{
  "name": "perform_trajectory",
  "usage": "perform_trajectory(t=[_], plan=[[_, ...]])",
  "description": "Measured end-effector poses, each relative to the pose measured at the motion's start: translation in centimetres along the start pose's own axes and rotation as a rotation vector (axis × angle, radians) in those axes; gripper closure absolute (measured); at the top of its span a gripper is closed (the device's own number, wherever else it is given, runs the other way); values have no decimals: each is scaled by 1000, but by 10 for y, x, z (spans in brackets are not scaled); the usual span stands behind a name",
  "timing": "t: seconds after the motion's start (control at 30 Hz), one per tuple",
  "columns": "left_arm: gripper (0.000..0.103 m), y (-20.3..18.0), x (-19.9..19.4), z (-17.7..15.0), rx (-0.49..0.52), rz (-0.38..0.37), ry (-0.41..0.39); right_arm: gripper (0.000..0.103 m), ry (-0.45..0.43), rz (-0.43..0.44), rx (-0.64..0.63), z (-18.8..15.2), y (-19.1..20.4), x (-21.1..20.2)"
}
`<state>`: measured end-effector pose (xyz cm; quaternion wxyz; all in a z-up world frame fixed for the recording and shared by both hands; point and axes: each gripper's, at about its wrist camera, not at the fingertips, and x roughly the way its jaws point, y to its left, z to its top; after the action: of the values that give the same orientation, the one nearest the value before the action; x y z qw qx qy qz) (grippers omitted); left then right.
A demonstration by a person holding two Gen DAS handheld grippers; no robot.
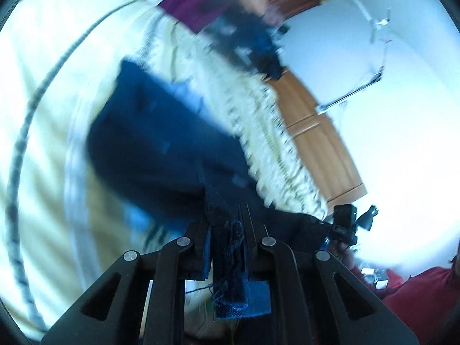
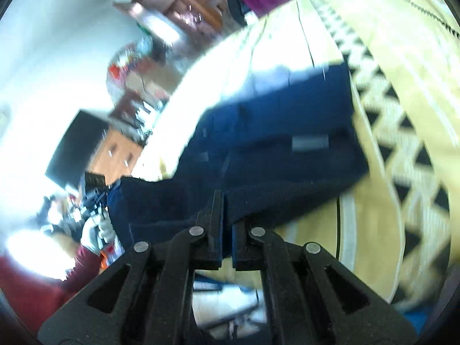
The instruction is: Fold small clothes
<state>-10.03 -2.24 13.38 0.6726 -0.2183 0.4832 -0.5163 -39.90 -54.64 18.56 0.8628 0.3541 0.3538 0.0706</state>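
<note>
Mid-fold: dark garment lifted at one edge by both tools

Both views blurred, so detail is limited. Left tool (image 1: 228, 230) is clenched on an edge of the dark blue denim-like garment (image 1: 161, 143); frayed threads and a blue hem hang down between its fingers. Right tool (image 2: 224, 207) is likewise clamped on the same garment (image 2: 273, 143), its fingers pressed together over the cloth edge.

Ahead of each tool the garment stretches out and down onto the pale yellow bedspread with black-and-white zigzag bands (image 2: 402, 149). Its far end seems to lie on the bed, while the near edge is held up off it.

Judged progress: early to middle. The held edge is raised but not yet laid over the far part, so no finished fold shows. Whether earlier folds are already in the cloth cannot be told. Left to do: carry the edge across, set it down, let go, then any further folds.

Containers: none clearly in view. Blurred wooden furniture (image 1: 316, 132) stands beyond the bed; nothing readable inside it.
</note>
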Motion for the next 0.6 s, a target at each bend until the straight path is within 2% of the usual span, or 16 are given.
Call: perform_trajectory(t=[0.07,0.13,0.23,0.33,0.47,0.53,0.6], plan=[[89,-5,5,37,18,-24,-43,101,-40,21,25,32,-11,6],[89,-1,14,69,20,-16,-76,101,-63,18,48,60,-23,25],[88,22,44,115,-4,30,-87,100,-57,-31,93,96,-59,54],[81,66,91,148,-49,121,-30,99,5,-86,126,117,-95,96],[73,139,164,169,-117,306,127,95,140,-224,126,123,-142,157],[72,156,185,168,-133,333,165,95,166,-249,134,121,-154,168],[72,150,185,170,-111,321,159,95,160,-223,131,122,-157,167]])
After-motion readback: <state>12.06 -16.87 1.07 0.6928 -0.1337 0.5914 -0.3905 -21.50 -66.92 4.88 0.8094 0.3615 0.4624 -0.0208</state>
